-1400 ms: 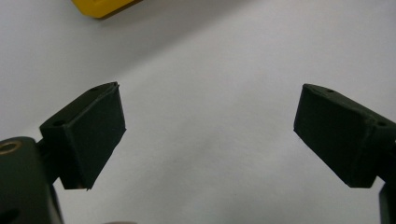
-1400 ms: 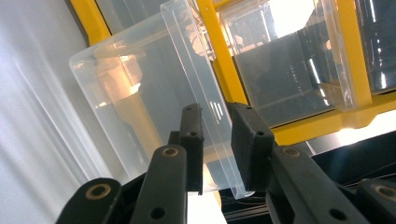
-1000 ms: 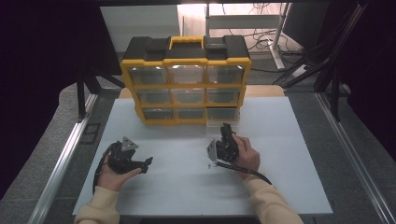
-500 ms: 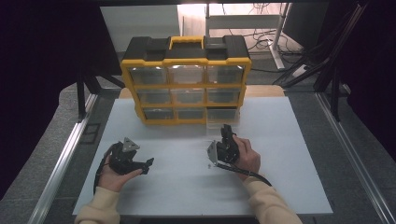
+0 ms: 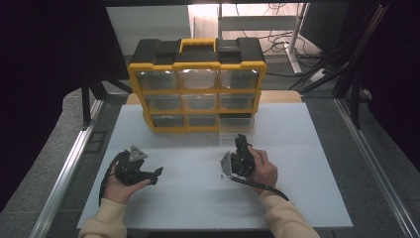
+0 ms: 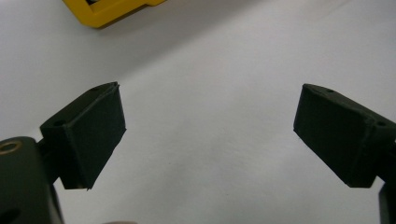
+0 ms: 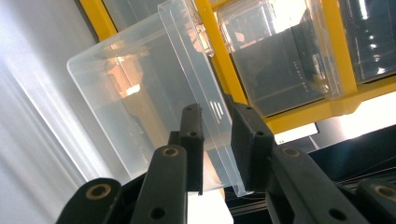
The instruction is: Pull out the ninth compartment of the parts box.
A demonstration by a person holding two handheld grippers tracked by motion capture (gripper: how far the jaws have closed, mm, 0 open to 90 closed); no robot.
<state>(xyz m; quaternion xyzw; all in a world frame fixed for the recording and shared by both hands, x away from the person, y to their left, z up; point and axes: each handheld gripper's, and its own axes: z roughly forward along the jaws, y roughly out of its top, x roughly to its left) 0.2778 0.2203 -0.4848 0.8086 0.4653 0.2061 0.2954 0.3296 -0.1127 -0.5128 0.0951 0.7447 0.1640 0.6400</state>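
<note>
A yellow and black drawer cabinet (image 5: 198, 84) stands at the back of the white tabletop (image 5: 307, 163). Its bottom right clear drawer (image 5: 236, 123) sticks out a little toward me. In the right gripper view that clear drawer (image 7: 140, 93) looks empty, and my right gripper (image 7: 217, 112) is shut on its front wall, one jaw inside and one outside. In the high view the right gripper (image 5: 241, 142) points at the cabinet's lower right corner. My left gripper (image 5: 156, 174) rests low on the table's left, open; its jaws stand wide over bare white surface (image 6: 210, 135).
The cabinet's yellow corner (image 6: 112, 9) lies ahead of the left gripper. The other clear drawers (image 7: 280, 65) sit closed in the yellow frame. Metal rails (image 5: 64, 173) border the table on both sides. Cables and a stand (image 5: 297, 39) lie behind the cabinet.
</note>
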